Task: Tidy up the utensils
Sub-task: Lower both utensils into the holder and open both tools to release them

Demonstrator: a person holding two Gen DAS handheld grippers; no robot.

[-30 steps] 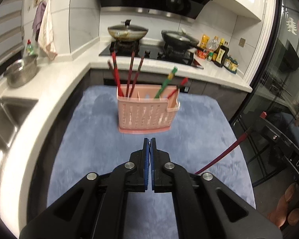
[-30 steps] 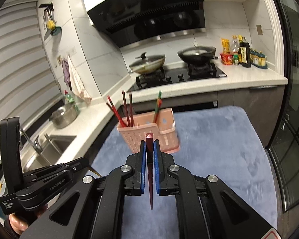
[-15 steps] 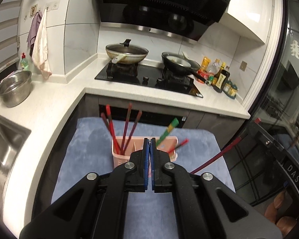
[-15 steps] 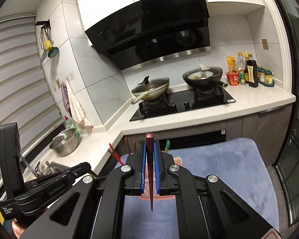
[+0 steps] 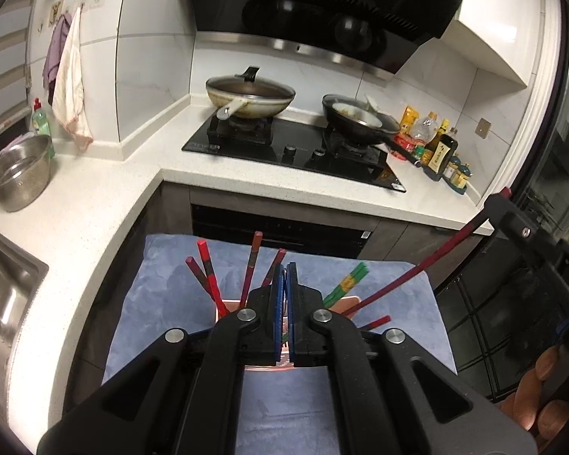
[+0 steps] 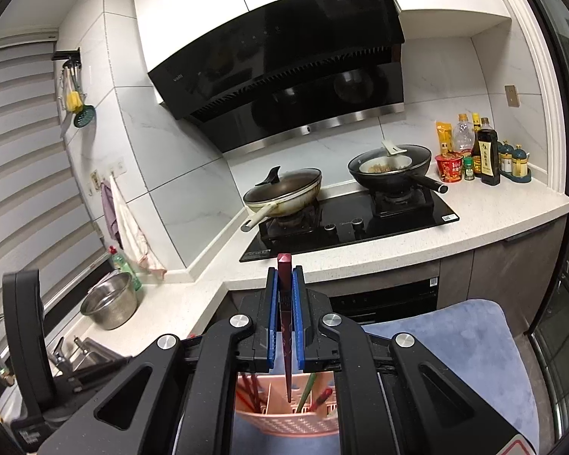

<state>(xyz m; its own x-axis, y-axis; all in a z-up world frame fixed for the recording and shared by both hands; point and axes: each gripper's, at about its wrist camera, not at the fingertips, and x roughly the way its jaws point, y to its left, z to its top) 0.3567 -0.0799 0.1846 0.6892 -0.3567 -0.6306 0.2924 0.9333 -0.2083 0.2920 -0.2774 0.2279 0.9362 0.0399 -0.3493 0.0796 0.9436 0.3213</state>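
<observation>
Right gripper (image 6: 283, 318) clamped a dark red lacquered chopstick (image 6: 284, 305) between its blue pads, stick upright, tip pointing down into the pink perforated plastic utensil caddy (image 6: 284, 422) directly below the jaws. Left gripper (image 5: 284, 311) closed on nothing, caddy just ahead of and beneath it on the blue plush mat (image 5: 170, 303). Caddy held several red chopsticks (image 5: 208, 276) in the compartment to the left gripper's left and a green-and-yellow pair (image 5: 347, 284) to its right. Step in hand, by my reading: dropping the held chopstick into a compartment. Next move called for lowering the tip squarely inside one compartment, then releasing
</observation>
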